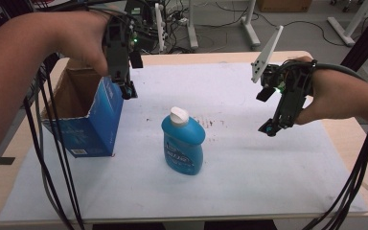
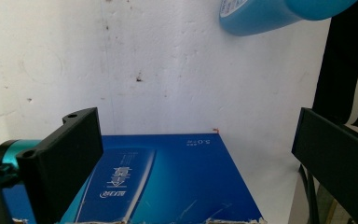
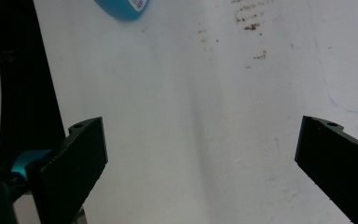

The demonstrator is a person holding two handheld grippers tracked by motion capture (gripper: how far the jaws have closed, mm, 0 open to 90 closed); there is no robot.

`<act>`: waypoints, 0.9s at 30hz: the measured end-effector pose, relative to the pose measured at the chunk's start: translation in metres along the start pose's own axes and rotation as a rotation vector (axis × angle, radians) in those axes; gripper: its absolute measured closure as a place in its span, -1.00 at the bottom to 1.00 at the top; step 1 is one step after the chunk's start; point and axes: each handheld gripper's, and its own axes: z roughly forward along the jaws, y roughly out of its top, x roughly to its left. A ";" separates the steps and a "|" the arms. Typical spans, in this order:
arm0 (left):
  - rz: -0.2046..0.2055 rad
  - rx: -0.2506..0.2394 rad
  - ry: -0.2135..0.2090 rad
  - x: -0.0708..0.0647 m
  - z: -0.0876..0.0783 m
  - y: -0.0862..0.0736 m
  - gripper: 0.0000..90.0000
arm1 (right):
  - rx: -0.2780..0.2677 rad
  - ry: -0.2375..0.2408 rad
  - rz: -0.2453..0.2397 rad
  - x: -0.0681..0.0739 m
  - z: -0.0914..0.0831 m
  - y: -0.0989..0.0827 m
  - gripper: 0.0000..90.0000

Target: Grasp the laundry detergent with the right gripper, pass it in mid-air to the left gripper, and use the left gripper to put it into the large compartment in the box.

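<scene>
High view, near to far: blue bottle (image 1: 183, 141) stands upright mid-sheet, clear of both tools; right gripper (image 1: 270, 127) hovers off to its right, left gripper (image 1: 129, 91) hangs over the near top corner of the open blue carton (image 1: 88, 125). Both sets of jaws gape wide, holding nothing (each gripper view confirms it). Risk: tall narrow bottle tips if one jaw hits before the other; left gripper view shows the carton's printed face (image 2: 168, 179) right under its jaws, a closeness the high view leaves vague.
</scene>
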 end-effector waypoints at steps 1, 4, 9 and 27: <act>0.002 0.003 0.002 0.000 0.000 0.000 -0.96 | -0.021 0.001 0.012 0.003 0.001 -0.002 -0.97; 0.013 0.008 0.005 -0.002 0.000 0.001 -0.96 | -0.050 0.005 0.030 0.010 0.006 -0.007 -0.97; 0.024 0.013 0.003 -0.004 0.000 0.002 -0.96 | -0.106 0.011 0.056 0.024 0.018 -0.013 -0.97; 0.027 -0.001 0.004 -0.004 0.001 0.000 -0.96 | -0.340 0.039 0.140 0.053 0.064 -0.013 -0.97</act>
